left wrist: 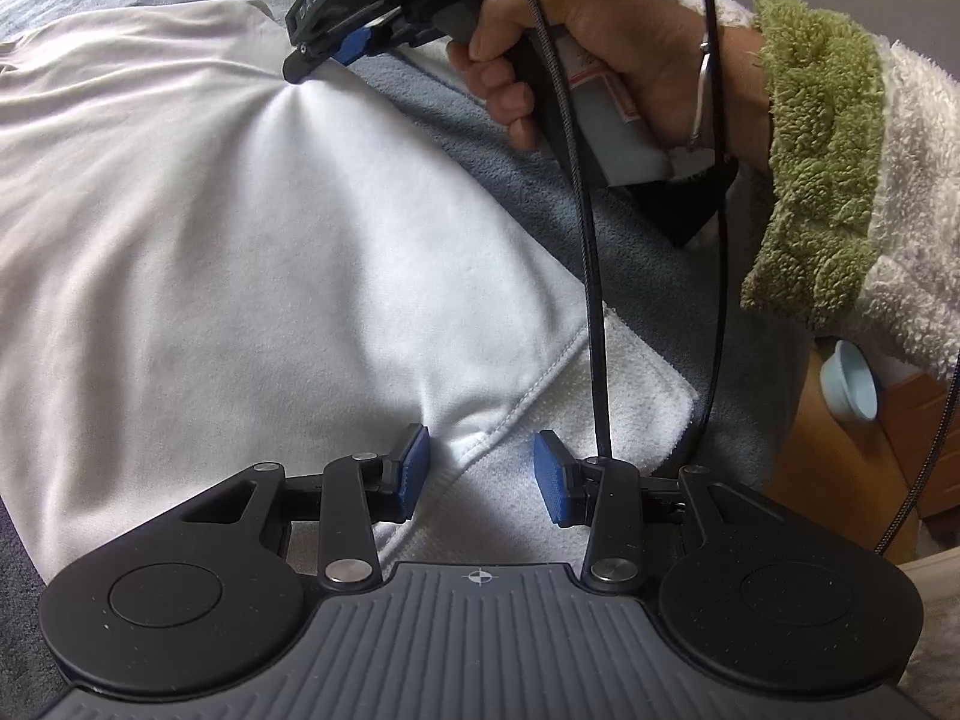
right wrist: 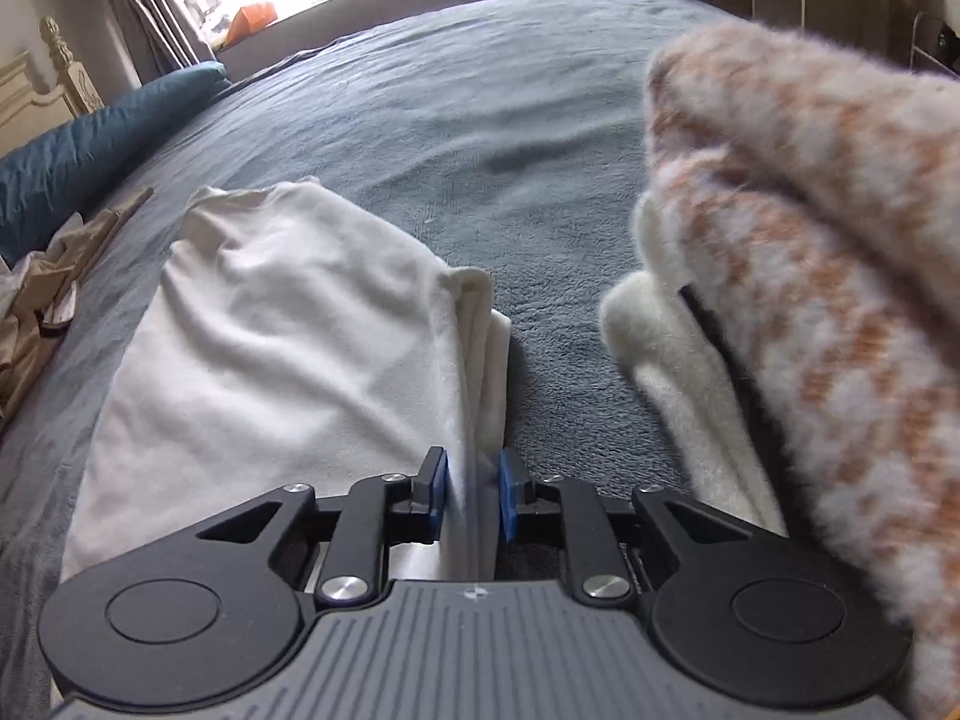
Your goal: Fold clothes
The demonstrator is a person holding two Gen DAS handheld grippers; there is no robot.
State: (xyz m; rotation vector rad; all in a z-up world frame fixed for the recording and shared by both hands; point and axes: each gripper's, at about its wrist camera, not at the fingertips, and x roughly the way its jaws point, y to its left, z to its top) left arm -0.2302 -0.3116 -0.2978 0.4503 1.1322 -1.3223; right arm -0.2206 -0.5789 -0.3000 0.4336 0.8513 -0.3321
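A white garment (left wrist: 210, 240) lies spread on the grey-blue bed (left wrist: 540, 192). In the left wrist view my left gripper (left wrist: 480, 477) stands open over its near stitched hem (left wrist: 540, 384), with the blue pads (left wrist: 414, 474) well apart and cloth lying between them. At the top of that view my right gripper (left wrist: 306, 60) pinches the garment, and creases fan out from the pinch. In the right wrist view the right gripper (right wrist: 474, 495) is shut on the garment's folded edge (right wrist: 474, 360), which stands up between its pads.
A hand (left wrist: 600, 60) in a fluffy sleeve with a green cuff (left wrist: 822, 180) holds the right gripper, and black cables (left wrist: 591, 300) hang beside it. A light-blue bowl (left wrist: 849, 381) sits on a wooden stand off the bed. A teal pillow (right wrist: 90, 144) and beige clothes (right wrist: 42, 300) lie at left.
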